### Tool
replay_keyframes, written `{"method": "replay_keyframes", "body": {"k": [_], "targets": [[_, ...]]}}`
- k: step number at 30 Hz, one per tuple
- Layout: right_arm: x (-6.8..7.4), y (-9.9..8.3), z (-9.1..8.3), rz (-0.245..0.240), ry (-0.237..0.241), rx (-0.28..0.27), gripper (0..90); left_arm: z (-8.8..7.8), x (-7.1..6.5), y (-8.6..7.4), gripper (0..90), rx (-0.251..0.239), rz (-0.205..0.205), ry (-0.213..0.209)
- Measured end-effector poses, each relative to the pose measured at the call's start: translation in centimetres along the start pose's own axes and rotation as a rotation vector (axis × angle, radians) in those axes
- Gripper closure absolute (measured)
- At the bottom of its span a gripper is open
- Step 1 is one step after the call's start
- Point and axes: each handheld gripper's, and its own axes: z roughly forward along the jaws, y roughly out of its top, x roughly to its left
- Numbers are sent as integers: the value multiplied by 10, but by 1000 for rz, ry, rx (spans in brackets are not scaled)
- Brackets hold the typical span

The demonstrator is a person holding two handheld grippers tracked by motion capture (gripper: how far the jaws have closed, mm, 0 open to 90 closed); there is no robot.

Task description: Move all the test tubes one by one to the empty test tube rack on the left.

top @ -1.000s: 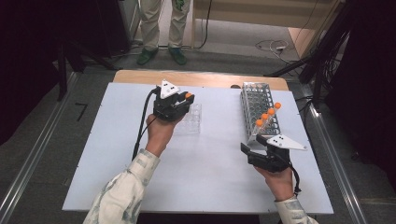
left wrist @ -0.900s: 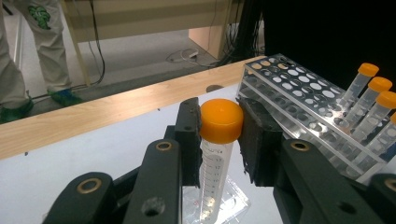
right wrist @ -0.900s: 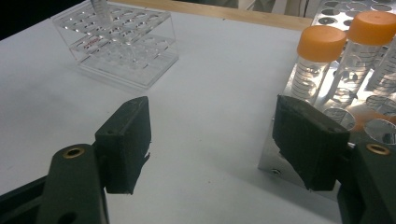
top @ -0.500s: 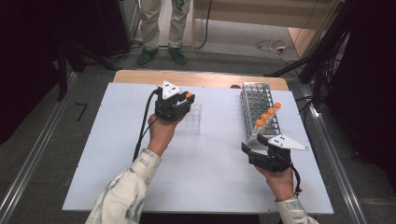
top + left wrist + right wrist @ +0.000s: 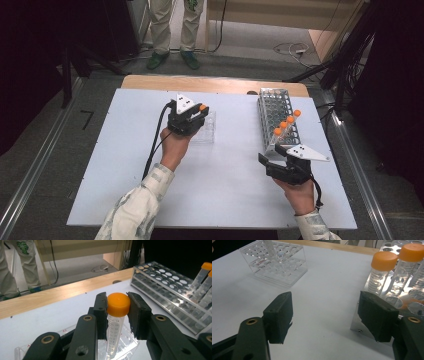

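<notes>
My left gripper [image 5: 117, 308] is shut on an orange-capped clear tube [image 5: 117, 306], holding it by the cap over a small clear plastic rack [image 5: 206, 127]. From the high view the left gripper [image 5: 197, 116] sits near the table's middle back. A metal tube rack [image 5: 275, 107] at the right carries several orange-capped tubes [image 5: 284, 125]. My right gripper [image 5: 272, 159] is open just in front of that rack's near end, with nothing between its jaws. In the right gripper view the nearest racked tube [image 5: 382, 270] stands just beyond the right jaw, and the clear rack [image 5: 275, 263] lies farther left.
The white table [image 5: 125, 170] has a wooden strip [image 5: 210, 84] along its far edge. A person's legs [image 5: 172, 30] stand on the floor behind the table. Cables [image 5: 292, 49] lie on the floor at the back right.
Both hands have stayed almost still; the left gripper holds the tube over the clear rack as before.
</notes>
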Motion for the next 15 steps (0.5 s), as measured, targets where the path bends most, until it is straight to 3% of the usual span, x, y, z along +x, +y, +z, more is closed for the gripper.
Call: {"method": "replay_keyframes", "body": {"k": [9,15], "targets": [[-1,0,0,3,0,0,268,6,-4,-13,698,25,28,15],[-1,0,0,2,1,-2,269,7,-3,-16,696,29,21,18]]}}
